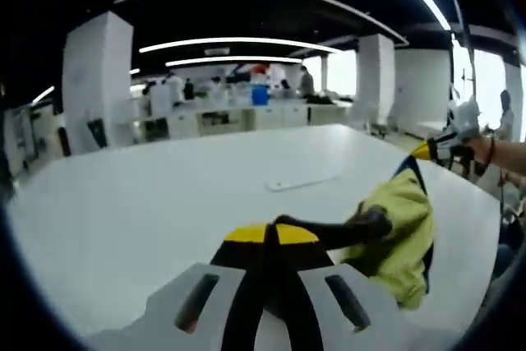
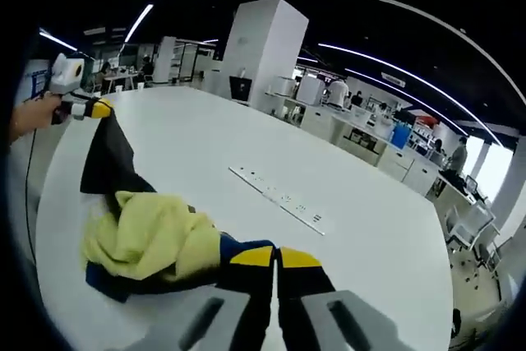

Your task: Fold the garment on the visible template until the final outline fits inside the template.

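In the left gripper view, the left gripper (image 1: 275,232) is seen with its yellow-tipped jaws pressed together, and a dark edge of the garment (image 1: 399,232) is pinched between them. From that pinch the cloth is drawn out to the right, yellow on its face with dark blue and black at the borders, bunched and lifted above the white table (image 1: 148,203). At the far right of this view the right gripper (image 1: 441,150) is held by a hand (image 1: 485,150), and the pointed dark corner of the garment is caught at its yellow tips.

In the right gripper view, the right gripper (image 2: 275,256) is shown closed as well, its jaws meeting with the blue-and-black hem of the garment (image 2: 148,240) clamped just at their left. The yellow cloth is gathered in a loose heap near the table's near edge (image 2: 57,228), and a black panel is stretched up and away to the upper left, where the left gripper (image 2: 94,108) is gripped by a hand (image 2: 33,117) and a corner is held at its tip.

A long white strip (image 2: 278,197) is set flat along the middle of the table, well apart from the garment. Whether a template is marked on the tabletop cannot be told. Desks, white pillars and ceiling light strips are seen beyond.
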